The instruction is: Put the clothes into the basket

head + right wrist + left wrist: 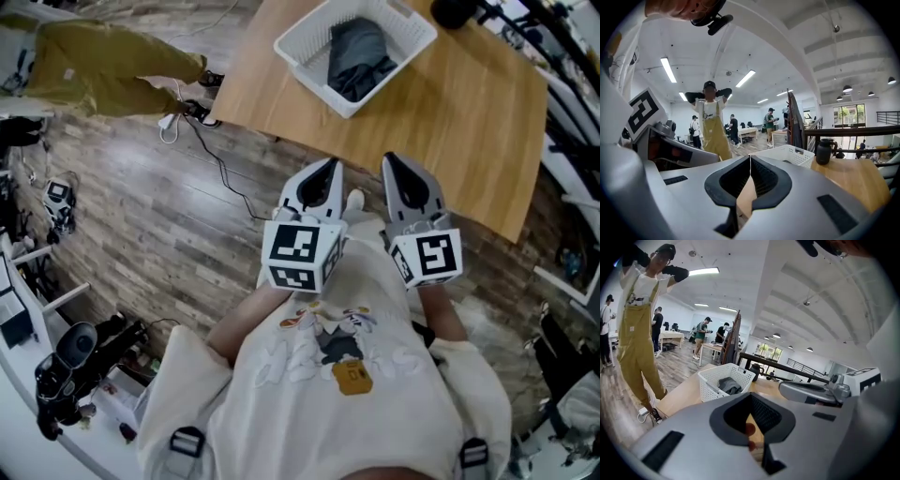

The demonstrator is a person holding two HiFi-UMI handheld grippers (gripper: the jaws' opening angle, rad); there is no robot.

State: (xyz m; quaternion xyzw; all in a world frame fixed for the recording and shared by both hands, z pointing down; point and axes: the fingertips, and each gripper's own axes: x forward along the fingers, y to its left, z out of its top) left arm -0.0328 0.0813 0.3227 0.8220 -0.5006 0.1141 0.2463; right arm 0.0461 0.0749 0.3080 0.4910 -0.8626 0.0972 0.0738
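A white slotted basket [409, 36] stands on the wooden table [459, 122] with dark grey clothes [358, 54] lying inside it. Both grippers are held side by side just off the table's near edge, close to the person's chest, tips toward the table. My left gripper [328, 171] is shut with nothing between its pads. My right gripper [394, 164] is also shut and empty. The left gripper view shows the basket [708, 384] and the grey clothes [729, 385] beyond the closed left gripper [751, 397]. Behind the closed right gripper [750, 158], the right gripper view shows the basket [790, 153].
A person in mustard overalls [103, 70] stands on the wood floor left of the table; a cable [220, 169] runs across the floor there. A black jug [824, 151] stands on the table past the basket. Equipment lines the left and right edges.
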